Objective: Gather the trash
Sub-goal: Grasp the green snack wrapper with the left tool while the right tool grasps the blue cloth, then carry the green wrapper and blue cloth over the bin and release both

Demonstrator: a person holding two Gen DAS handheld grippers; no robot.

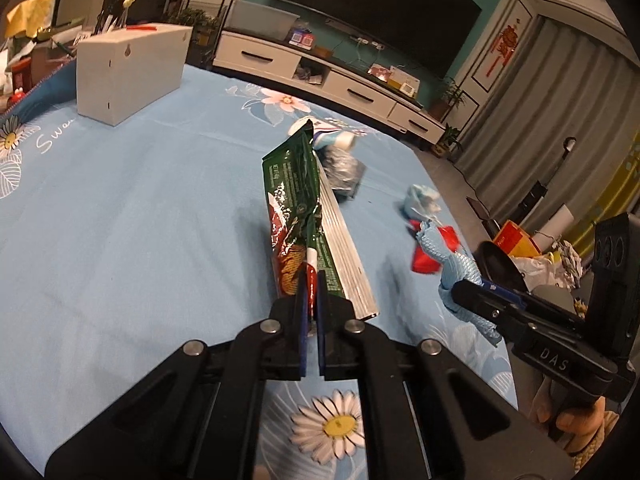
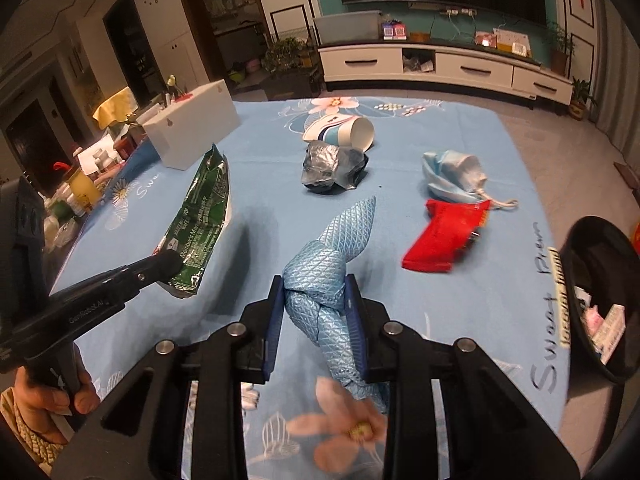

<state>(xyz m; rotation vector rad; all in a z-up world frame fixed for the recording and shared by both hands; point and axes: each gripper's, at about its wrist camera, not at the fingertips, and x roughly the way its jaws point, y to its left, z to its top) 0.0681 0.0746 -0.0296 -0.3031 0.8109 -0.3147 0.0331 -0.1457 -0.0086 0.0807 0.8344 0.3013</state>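
Left gripper (image 1: 311, 300): clenched on the green snack bag (image 1: 294, 204), lifted off the table (image 1: 140, 220) | Right gripper (image 2: 316, 312): clenched on the blue cloth (image 2: 332, 264) | Bin (image 2: 600, 300): at 3 o'clock in the right view | You: carry each piece over the rim before releasing; red wrapper (image 2: 444, 236), cup (image 2: 344, 130), foil wad (image 2: 332, 166) remain.

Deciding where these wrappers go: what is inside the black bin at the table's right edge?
The black bin already holds trash: pale paper or packaging scraps, one pinkish, show through its opening. Its wall hides the rest.
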